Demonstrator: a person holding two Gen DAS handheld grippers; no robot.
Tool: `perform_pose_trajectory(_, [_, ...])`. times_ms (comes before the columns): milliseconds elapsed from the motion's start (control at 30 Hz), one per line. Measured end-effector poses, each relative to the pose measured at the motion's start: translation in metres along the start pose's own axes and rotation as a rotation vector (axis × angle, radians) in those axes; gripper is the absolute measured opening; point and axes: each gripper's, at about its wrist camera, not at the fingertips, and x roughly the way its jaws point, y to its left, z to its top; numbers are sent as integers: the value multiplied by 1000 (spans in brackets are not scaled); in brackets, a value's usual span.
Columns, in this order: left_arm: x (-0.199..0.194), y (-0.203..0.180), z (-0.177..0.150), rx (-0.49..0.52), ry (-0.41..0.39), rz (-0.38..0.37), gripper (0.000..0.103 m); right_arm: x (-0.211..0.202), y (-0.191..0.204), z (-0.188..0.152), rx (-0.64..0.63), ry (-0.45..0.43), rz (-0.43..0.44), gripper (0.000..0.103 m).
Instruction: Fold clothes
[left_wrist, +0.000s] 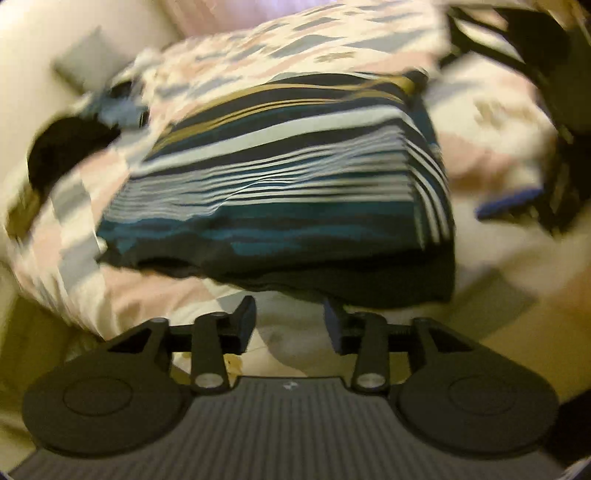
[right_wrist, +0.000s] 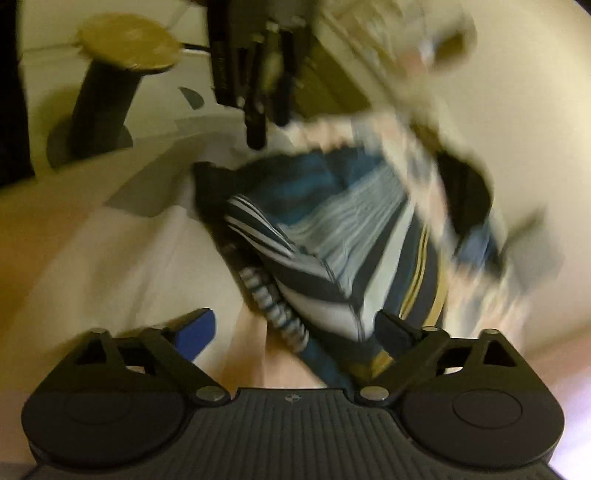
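Note:
A striped garment (left_wrist: 280, 184) in navy, teal, white and mustard lies folded into a rough rectangle on a pink, grey and cream patterned bedsheet (left_wrist: 122, 288). My left gripper (left_wrist: 290, 321) is open and empty, just short of the garment's near dark edge. In the right wrist view the same garment (right_wrist: 332, 236) lies ahead, with a sleeve folded over it. My right gripper (right_wrist: 295, 328) is open wide, its fingers on either side of the garment's near corner. The left gripper (right_wrist: 258, 122) shows at the garment's far side. Both views are motion-blurred.
A black garment (left_wrist: 62, 147) and a blue-grey one (left_wrist: 122, 110) lie on the bed at the left. A grey pillow (left_wrist: 88, 62) sits at the far left. A round stool (right_wrist: 122, 48) stands on the floor beside the bed. A dark frame (left_wrist: 535, 44) is at the far right.

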Motion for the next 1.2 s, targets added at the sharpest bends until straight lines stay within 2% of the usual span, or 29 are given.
perform_pose_trajectory(67, [0, -18, -5, 101, -24, 43, 42, 10, 11, 0, -75, -56, -84, 101])
perform_pose_trajectory(167, [2, -39, -12, 246, -60, 102, 45, 36, 12, 5, -139, -74, -195, 97])
perform_pose_trajectory(200, [2, -43, -15, 288, -70, 119, 48, 45, 7, 7, -145, -76, -182, 85])
perform_pose_trajectory(233, [3, -45, -15, 330, -84, 133, 50, 52, 0, 7, -141, -78, -146, 60])
perform_pose_trajectory(267, [3, -46, -16, 356, -94, 144, 51, 57, -7, 9, -129, -81, -97, 47])
perform_pose_trajectory(300, [4, -46, -16, 379, -104, 161, 52, 58, -15, 11, -105, -86, -42, 26])
perform_pose_trajectory(333, [5, -45, -15, 401, -118, 174, 54, 56, -24, 12, -84, -95, -10, 23])
perform_pose_trajectory(467, [11, -47, -11, 512, -182, 203, 60, 46, -52, 12, 4, -115, 42, 19])
perform_pose_trajectory(633, [26, -44, -2, 546, -224, 216, 66, 40, -78, 20, 68, -127, 64, 19])
perform_pose_trajectory(667, [29, -43, 0, 550, -230, 218, 68, 38, -82, 22, 86, -125, 67, 19])
perform_pose_trajectory(733, [33, -43, -1, 540, -232, 224, 77, 30, -91, 22, 129, -121, 75, 19])
perform_pose_trajectory(933, [43, -47, -4, 551, -247, 257, 78, 17, -113, 22, 295, -102, 117, 19])
perform_pose_trajectory(1000, [48, -49, -2, 558, -256, 273, 81, 21, -124, 23, 352, -94, 133, 19])
perform_pose_trajectory(1067, [49, -42, 7, 496, -279, 313, 81, 20, -132, 22, 404, -88, 147, 19])
perform_pose_trajectory(1100, [49, -37, 13, 451, -292, 331, 79, 20, -135, 21, 413, -89, 145, 19])
perform_pose_trajectory(1167, [53, -29, 22, 409, -290, 312, 62, 17, -134, 20, 395, -100, 146, 19])
perform_pose_trajectory(1200, [56, -27, 24, 409, -281, 295, 45, 15, -130, 19, 367, -106, 153, 19])
